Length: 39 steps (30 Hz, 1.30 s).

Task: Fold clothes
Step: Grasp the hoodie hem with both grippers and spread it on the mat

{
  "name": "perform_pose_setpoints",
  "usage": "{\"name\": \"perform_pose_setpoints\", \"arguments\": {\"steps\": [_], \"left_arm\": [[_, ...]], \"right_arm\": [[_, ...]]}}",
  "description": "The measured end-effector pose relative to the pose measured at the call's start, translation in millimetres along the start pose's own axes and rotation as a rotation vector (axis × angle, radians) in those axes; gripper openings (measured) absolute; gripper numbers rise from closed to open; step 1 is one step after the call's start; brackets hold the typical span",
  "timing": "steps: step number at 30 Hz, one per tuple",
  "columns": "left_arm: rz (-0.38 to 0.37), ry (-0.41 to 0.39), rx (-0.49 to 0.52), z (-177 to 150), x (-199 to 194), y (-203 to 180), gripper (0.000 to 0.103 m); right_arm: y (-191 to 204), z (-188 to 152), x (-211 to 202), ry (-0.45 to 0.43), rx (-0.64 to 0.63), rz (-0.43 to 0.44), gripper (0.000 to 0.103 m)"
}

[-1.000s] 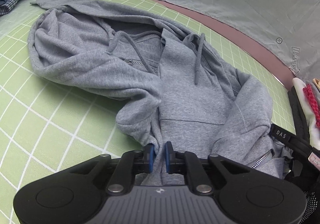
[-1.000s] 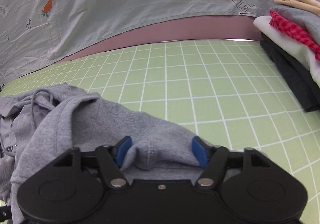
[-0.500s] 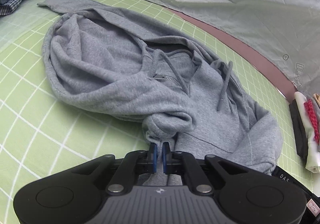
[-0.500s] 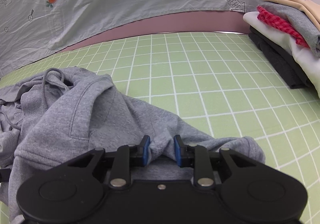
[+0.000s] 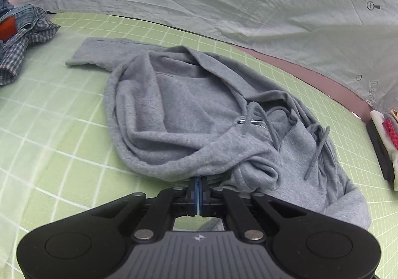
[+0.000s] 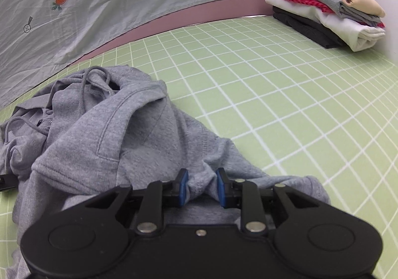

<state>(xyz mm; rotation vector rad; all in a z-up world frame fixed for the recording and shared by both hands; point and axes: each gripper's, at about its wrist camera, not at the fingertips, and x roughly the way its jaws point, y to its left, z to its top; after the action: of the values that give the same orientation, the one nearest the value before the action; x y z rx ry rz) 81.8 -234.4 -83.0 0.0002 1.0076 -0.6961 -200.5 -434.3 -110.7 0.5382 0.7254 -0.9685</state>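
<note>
While pinching hoodie (image 6: pixel 139 134), right fingers (image 6: pixel 183 187) stand parted.

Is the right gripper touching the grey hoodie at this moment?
Touching. The right wrist view shows the right gripper with a bunched fold of the grey hoodie pinched between its blue pads.

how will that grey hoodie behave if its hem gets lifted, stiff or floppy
Likely floppy: the grey hoodie lies in soft rumpled folds. Probably fairly heavy, since the fleece looks thick. The drawstrings would likely dangle loose.
</note>
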Motion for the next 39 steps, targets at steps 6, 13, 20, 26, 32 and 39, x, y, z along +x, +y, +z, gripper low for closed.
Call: {"name": "perform_pose_setpoints", "arguments": {"steps": [6, 13, 20, 26, 32, 39], "left_arm": [[-0.047, 0.001, -0.017, -10, -25, 26, 0.002], [-0.09, 0.052, 0.047, -26, -18, 9, 0.004], [-0.015, 0.055, 0.041, -33, -15, 1, 0.021], [0.047, 0.048, 0.049, -32, -14, -6, 0.035], [0.09, 0.051, 0.065, -32, -6, -12, 0.035], [0.167, 0.04, 0.112, -41, -8, -25, 0.007]], "right_arm": [[48, -33, -26, 0.038, 0.017, 0.04, 0.027], [61, -41, -36, 0.053, -0.058, -0.006, 0.058], [33, -32, -31, 0.053, -0.055, 0.004, 0.076], [29, -36, -30, 0.07, -0.075, 0.036, 0.077], [21, -34, -27, 0.083, -0.052, 0.061, 0.08], [16, -34, -26, 0.083, -0.04, 0.074, 0.082]]}}
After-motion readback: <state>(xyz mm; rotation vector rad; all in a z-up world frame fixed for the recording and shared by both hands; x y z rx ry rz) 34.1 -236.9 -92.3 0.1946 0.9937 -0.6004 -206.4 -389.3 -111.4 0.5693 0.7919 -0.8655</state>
